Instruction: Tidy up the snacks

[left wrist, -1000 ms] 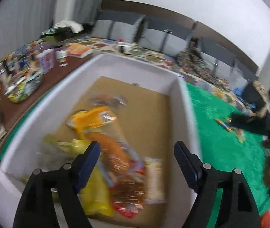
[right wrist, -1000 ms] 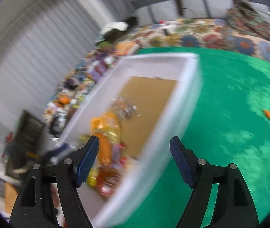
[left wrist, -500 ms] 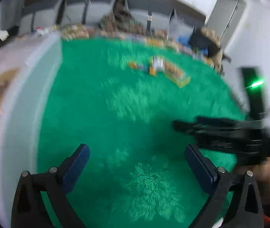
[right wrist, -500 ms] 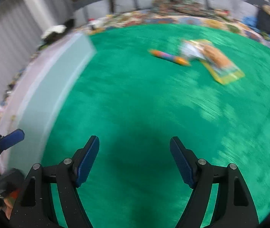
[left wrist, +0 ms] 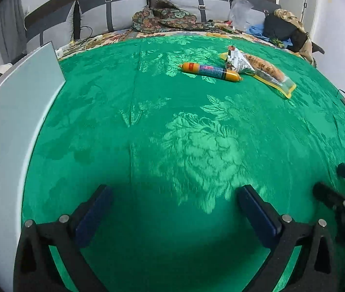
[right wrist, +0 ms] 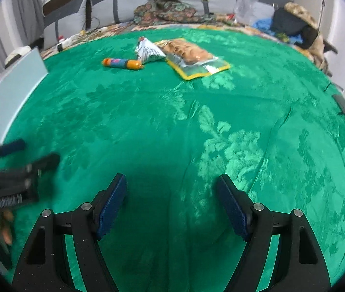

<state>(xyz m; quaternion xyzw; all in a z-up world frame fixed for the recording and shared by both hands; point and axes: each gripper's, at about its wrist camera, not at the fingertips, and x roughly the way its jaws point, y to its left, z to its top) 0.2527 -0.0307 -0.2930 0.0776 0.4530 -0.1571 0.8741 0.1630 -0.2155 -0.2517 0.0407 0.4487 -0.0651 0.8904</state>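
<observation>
Three snacks lie together far ahead on the green cloth: an orange sausage-shaped stick [left wrist: 211,71] [right wrist: 121,63], a crumpled white packet [left wrist: 238,60] [right wrist: 149,51], and a yellow-edged clear bag of brown biscuits [left wrist: 269,73] [right wrist: 191,58]. My left gripper [left wrist: 174,209] hovers over bare cloth well short of them, its jaws opening with nothing between them. My right gripper [right wrist: 172,202] is open and empty, also over bare cloth. Each gripper shows in the other's view: the right gripper [left wrist: 332,181], the left gripper [right wrist: 35,150]. The white bin's wall [left wrist: 9,121] [right wrist: 7,90] stands at the left.
The green patterned cloth [left wrist: 172,121] covers the whole surface. Behind it are grey sofa cushions [left wrist: 123,12], a dark flowered cloth [left wrist: 170,17], a clear plastic bag [left wrist: 240,12] and a dark bag with clothes [left wrist: 286,29] at the back right.
Both views have swung away from the bin's inside to the green cloth and sunk lower. The left jaws have spread wider. The bin is now only a wall at the left.
</observation>
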